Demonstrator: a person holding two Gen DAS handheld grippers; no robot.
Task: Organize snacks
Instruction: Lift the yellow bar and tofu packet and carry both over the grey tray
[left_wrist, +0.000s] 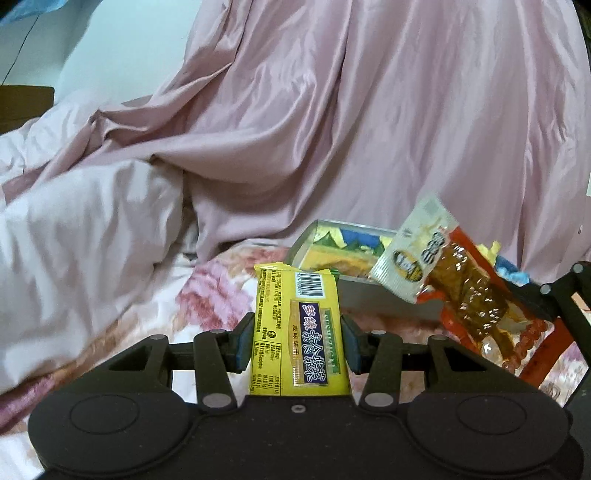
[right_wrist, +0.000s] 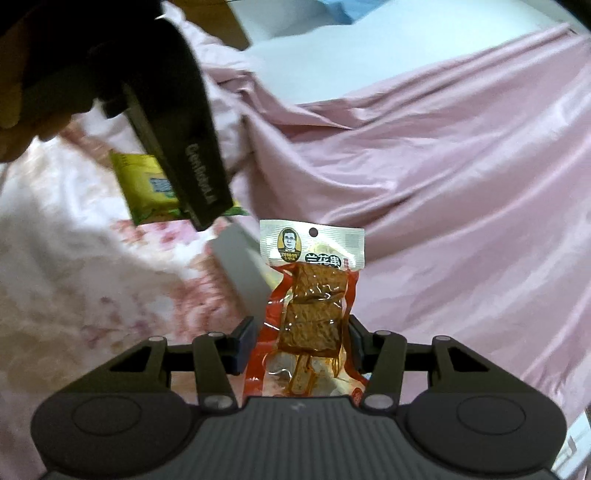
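Left wrist view: left gripper (left_wrist: 297, 343) clamped on light, crinkly yellow snack packet (left_wrist: 297, 325) mid-body, right gripper (right_wrist: 301, 341) clamped on slippery, floppy tofu pouch (right_wrist: 314, 295), both held just above the clear box (left_wrist: 332, 251); grip flat middles, not seams.

Under my tongs lies a floral bedsheet (left_wrist: 218, 284) in pink and white. A rumpled pink satin quilt (left_wrist: 369, 122) rises in folds behind it, with a paler quilt (left_wrist: 74, 221) bunched at left. Beyond stands a pale wall (left_wrist: 122, 44), with a brown wooden edge (left_wrist: 22, 103) beside it.
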